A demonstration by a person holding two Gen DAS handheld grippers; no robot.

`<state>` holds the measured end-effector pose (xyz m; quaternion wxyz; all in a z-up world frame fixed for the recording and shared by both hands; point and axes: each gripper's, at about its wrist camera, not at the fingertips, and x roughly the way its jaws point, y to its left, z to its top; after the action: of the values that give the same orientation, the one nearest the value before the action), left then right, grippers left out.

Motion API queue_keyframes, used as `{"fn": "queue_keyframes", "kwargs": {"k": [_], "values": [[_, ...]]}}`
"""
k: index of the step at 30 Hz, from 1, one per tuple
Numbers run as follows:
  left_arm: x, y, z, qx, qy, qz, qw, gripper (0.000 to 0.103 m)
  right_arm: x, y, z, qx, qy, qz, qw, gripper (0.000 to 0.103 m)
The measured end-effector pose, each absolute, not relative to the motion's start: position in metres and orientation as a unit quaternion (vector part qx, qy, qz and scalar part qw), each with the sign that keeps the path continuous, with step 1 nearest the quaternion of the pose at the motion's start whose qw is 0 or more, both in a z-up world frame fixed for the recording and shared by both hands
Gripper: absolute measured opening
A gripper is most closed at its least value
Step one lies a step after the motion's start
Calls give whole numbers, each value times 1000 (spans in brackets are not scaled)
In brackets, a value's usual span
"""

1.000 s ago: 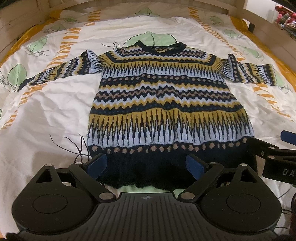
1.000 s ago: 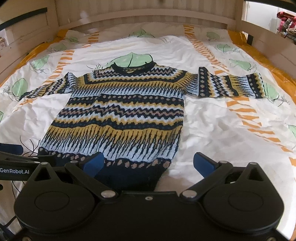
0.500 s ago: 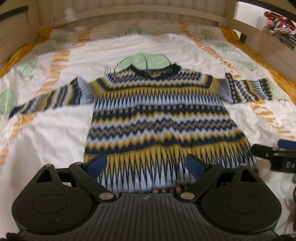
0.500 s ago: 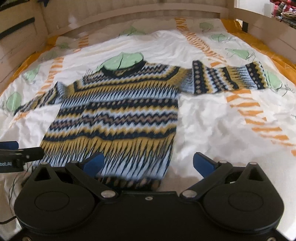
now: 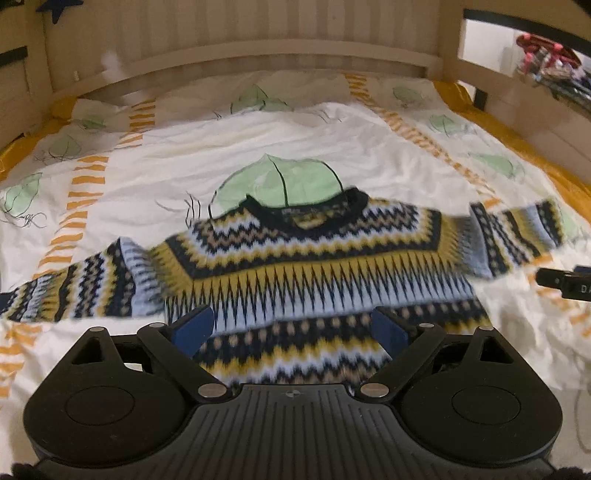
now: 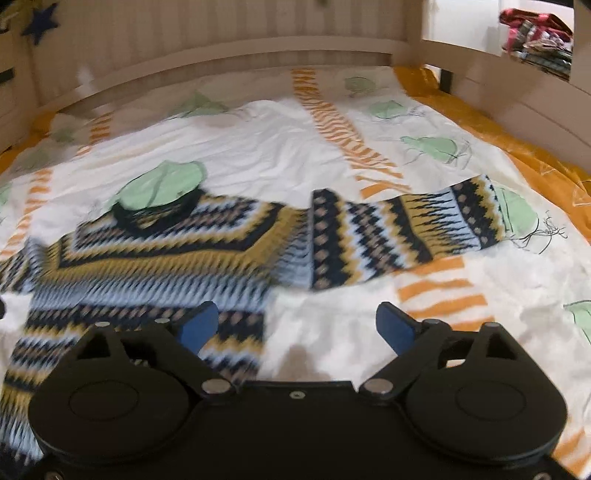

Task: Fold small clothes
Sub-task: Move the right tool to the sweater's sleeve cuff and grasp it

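A patterned knit sweater [image 5: 317,266] in navy, mustard and pale blue lies flat on the bed, neck away from me, both sleeves spread out. My left gripper [image 5: 291,328] hovers open over the sweater's chest, nothing between its blue pads. My right gripper [image 6: 297,325] hangs over the sweater's right side edge, below the armpit; its jaws are closing but stand wide, with nothing between them. The right sleeve [image 6: 399,236] stretches off to the right beyond it. The tip of the right gripper shows at the right edge of the left wrist view.
The bed cover [image 5: 295,147] is white with green leaves and orange stripes, rumpled around the sweater. A wooden headboard [image 5: 258,55] and side rails [image 6: 517,85] enclose the bed. Folded clothes [image 6: 535,33] sit beyond the rail at the upper right.
Both grippers have travelled forward from the sweater's hem up over its body toward the shoulders. The hem has dropped out of sight beneath them. The right jaws have narrowed slightly.
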<state>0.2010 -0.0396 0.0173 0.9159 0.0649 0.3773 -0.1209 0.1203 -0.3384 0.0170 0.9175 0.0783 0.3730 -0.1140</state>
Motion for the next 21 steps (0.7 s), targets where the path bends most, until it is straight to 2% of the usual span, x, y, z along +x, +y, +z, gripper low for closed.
{"fn": "queue_keyframes", "kwargs": {"k": [7, 10, 15, 21], "values": [[246, -37, -7, 59, 362, -100, 925, 93, 164, -384, -7, 59, 378, -191, 904, 83], [260, -33, -28, 52, 372, -87, 923, 93, 176, -412, -20, 86, 382, -211, 895, 75], [282, -24, -66, 34, 423, -94, 901, 93, 186, -459, -35, 150, 382, -260, 874, 74], [291, -22, -86, 47, 441, -79, 893, 93, 199, -506, -49, 203, 364, -323, 849, 74]]}}
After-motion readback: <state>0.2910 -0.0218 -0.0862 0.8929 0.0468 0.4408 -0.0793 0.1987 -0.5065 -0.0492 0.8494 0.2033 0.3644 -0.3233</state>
